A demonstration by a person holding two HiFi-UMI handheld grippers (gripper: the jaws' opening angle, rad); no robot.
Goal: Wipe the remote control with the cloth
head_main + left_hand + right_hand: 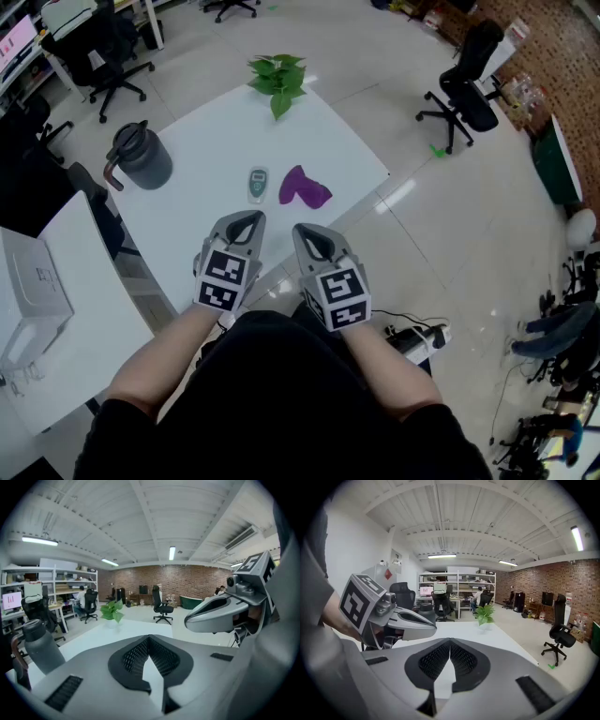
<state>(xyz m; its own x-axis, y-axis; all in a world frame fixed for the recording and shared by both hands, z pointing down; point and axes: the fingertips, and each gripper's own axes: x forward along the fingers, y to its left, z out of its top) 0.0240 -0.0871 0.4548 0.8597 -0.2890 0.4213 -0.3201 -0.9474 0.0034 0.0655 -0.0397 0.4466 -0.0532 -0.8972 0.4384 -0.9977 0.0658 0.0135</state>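
Note:
A small grey-green remote control (258, 184) lies on the white table (216, 141), with a crumpled purple cloth (303, 187) just to its right. Both grippers hover side by side near the table's front edge, well short of the two objects. My left gripper (246, 221) is shut and empty; its jaws (149, 641) meet at the tips. My right gripper (311, 233) is likewise shut on nothing, its jaws (450, 644) touching. Neither gripper view shows the remote or the cloth.
A dark grey jug (141, 156) stands at the table's left side, a potted green plant (278, 78) at the far corner. A second white desk with a white box (33, 291) is to the left. Office chairs (469, 84) stand on the tiled floor around.

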